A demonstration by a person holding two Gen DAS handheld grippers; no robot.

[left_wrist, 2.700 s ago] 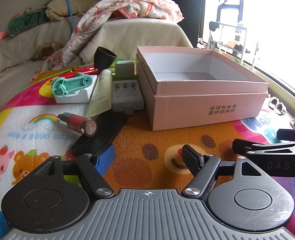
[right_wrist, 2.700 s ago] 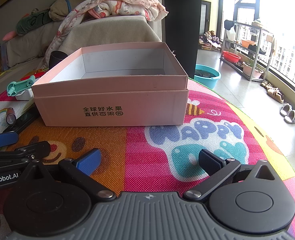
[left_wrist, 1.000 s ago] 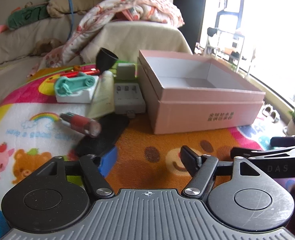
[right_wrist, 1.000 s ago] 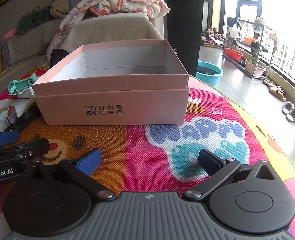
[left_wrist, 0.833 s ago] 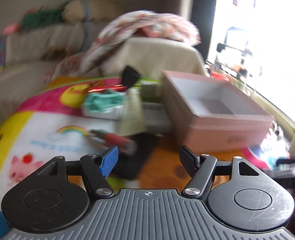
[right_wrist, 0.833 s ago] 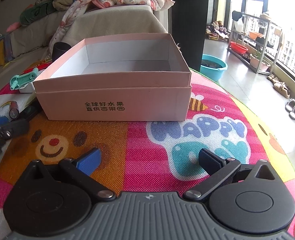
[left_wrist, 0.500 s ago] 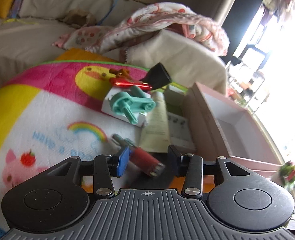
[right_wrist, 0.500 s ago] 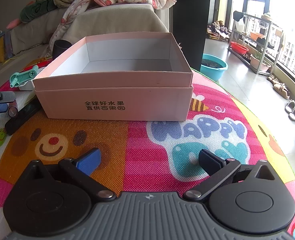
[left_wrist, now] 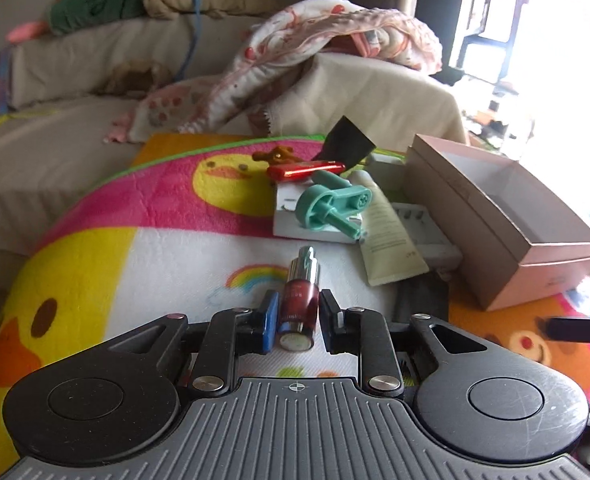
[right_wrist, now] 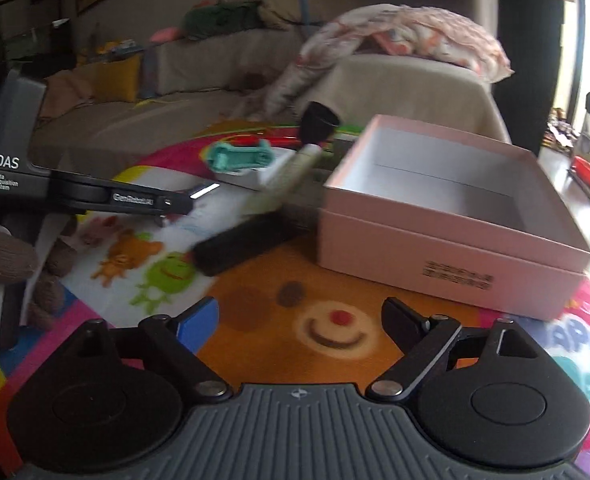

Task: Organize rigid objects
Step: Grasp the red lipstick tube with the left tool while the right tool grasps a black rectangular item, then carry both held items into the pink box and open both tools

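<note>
On the play mat [left_wrist: 143, 264], at the left, the left tongs [left_wrist: 295, 322] sit around a red bottle [left_wrist: 299, 300] that lies flat with its silver cap pointing away. Its jaws have just been closing, and the blue pad [left_wrist: 271, 320] and the black pad now sit against the bottle's sides, so the left tongs are clamped on it. Just beyond the bottle lies a teal part [left_wrist: 331, 206] on a white box [left_wrist: 295, 224], with a red tool [left_wrist: 303, 170] and a black cup [left_wrist: 345, 142] behind them. To the right of these a cream tube [left_wrist: 387, 240] lies slanted, partly over a white charger [left_wrist: 427, 232]. A black slab [right_wrist: 247, 244] lies near the tube's lower end. Further right stands the pink box [right_wrist: 447, 240], open on top and showing a white inside with nothing in it; it rests on the mat, just beside the charger.

From the right wrist view, the left tongs reach in from the left edge, and a person's gloved hand [right_wrist: 3, 260] shows below them. The right tongs [right_wrist: 299, 320] hover over the orange bear face on the mat, in front of the pink box. Its jaws have just been closing somewhat, yet they stand well apart, with nothing between them
</note>
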